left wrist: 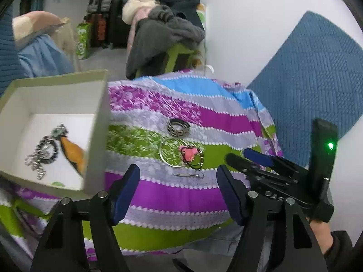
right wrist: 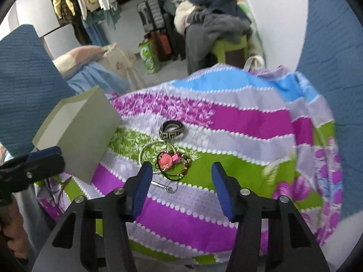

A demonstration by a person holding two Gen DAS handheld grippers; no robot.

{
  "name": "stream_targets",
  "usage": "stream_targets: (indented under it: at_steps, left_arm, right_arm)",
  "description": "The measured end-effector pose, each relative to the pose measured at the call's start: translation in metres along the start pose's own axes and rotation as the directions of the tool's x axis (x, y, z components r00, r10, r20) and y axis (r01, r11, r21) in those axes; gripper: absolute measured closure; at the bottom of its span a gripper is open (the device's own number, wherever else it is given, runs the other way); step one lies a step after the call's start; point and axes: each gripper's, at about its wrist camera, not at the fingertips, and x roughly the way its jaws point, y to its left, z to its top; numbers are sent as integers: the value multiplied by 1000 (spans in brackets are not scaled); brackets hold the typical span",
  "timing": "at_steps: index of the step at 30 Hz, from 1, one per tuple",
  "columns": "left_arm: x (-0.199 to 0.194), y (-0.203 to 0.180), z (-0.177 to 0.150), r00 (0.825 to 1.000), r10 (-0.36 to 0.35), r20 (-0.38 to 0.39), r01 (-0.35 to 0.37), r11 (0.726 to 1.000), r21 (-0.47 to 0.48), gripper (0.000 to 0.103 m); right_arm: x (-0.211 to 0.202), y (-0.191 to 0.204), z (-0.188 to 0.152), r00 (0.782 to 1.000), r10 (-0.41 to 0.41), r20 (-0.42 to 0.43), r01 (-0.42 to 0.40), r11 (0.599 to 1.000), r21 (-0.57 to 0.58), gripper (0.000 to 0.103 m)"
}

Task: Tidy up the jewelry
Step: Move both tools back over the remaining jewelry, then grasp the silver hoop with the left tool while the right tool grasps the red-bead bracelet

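Two grippers hovered over a striped cloth (right wrist: 226, 122) in purple, green, lilac and blue; piled clothes (right wrist: 215, 25) and luggage (left wrist: 99, 11) sat behind, blue quilted fabric (left wrist: 317, 74) at the sides. Left gripper (left wrist: 178, 192) spread wide, holding nothing; right gripper (right wrist: 180, 188) likewise apart and empty. Near the cloth's middle: patterned band bracelet (right wrist: 171, 130), thin silver hoop (left wrist: 172, 153) just below it, pink charm on a beaded cord (right wrist: 169, 161) overlapping the hoop, small metal pin (left wrist: 188, 175) toward the near edge. White box (left wrist: 99, 140) at the cloth's left edge held a coiled chain (left wrist: 43, 151) and an orange piece (left wrist: 72, 154), possibly a pendant, blurred.
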Motion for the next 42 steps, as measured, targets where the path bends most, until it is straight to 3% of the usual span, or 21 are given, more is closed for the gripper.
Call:
stream_targets:
  at_steps: [1, 5, 8, 16, 21, 25, 26, 27, 37, 42]
  left_arm:
    - [9, -2, -1, 1000, 0, -14, 0, 1000, 0, 45]
    - [37, -1, -2, 998, 2, -60, -3, 1000, -9, 47]
    - [61, 1, -4, 995, 16, -94, -17, 1000, -16, 59]
    - [90, 10, -2, 994, 32, -107, -37, 998, -45, 60]
    - [104, 13, 1, 992, 48, -115, -54, 997, -48, 71]
    - [109, 14, 2, 992, 57, -115, -62, 997, -43, 71]
    - [110, 15, 3, 992, 58, -116, -64, 997, -45, 71]
    - [112, 16, 3, 991, 58, -117, -64, 997, -47, 71]
    - [125, 14, 11, 989, 97, -109, -97, 995, 6, 77]
    - [135, 8, 15, 988, 124, -97, -118, 991, 64, 80]
  right_arm:
    - [6, -2, 0, 1000, 6, -16, -6, 1000, -1, 53]
    - [33, -6, 4, 996, 35, -78, -36, 999, -12, 61]
    - [45, -5, 7, 993, 66, -97, -70, 997, -35, 64]
    - [70, -5, 14, 979, 149, -141, -152, 988, -11, 71]
    - [84, 0, 15, 974, 139, -176, -147, 989, -34, 77]
    - [82, -2, 15, 976, 147, -161, -153, 988, -26, 81]
    - [80, -6, 15, 978, 146, -152, -150, 988, -17, 96]
    - [77, -9, 17, 979, 141, -146, -143, 990, -5, 101]
    - [65, -34, 14, 982, 147, -115, -139, 987, 76, 100]
    - [68, -33, 15, 970, 212, -121, -200, 974, 109, 94]
